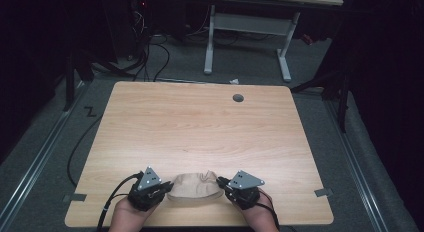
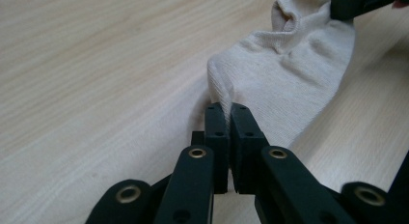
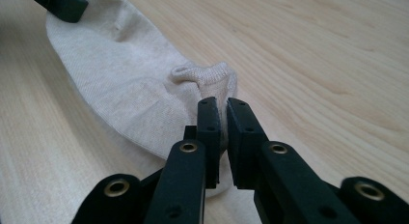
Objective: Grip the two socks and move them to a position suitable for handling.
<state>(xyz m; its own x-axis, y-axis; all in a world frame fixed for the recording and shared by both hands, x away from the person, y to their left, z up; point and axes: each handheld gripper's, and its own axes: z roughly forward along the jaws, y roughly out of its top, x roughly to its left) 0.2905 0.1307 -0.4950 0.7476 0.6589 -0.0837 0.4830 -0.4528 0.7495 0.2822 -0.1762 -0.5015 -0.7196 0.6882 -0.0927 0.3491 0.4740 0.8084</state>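
Up high, a beige sock (image 1: 194, 189) lies near the wooden table's (image 1: 200, 127) front edge, stretched between the left gripper (image 1: 167, 185) and right gripper (image 1: 221, 182); beyond the sock the tabletop is bare wood. Along the left gripper (image 2: 225, 112), its jaws pinch one end of the sock (image 2: 289, 64). Along the right gripper (image 3: 223, 107), its jaws pinch the sock's (image 3: 125, 89) cuff, with bare wood beside it.

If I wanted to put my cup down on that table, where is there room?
Nearly everywhere: the table is bare from the grey round plug near its far edge down to the beige sock. Only the near edge is crowded, where the left claw and right claw pinch the sock's ends.
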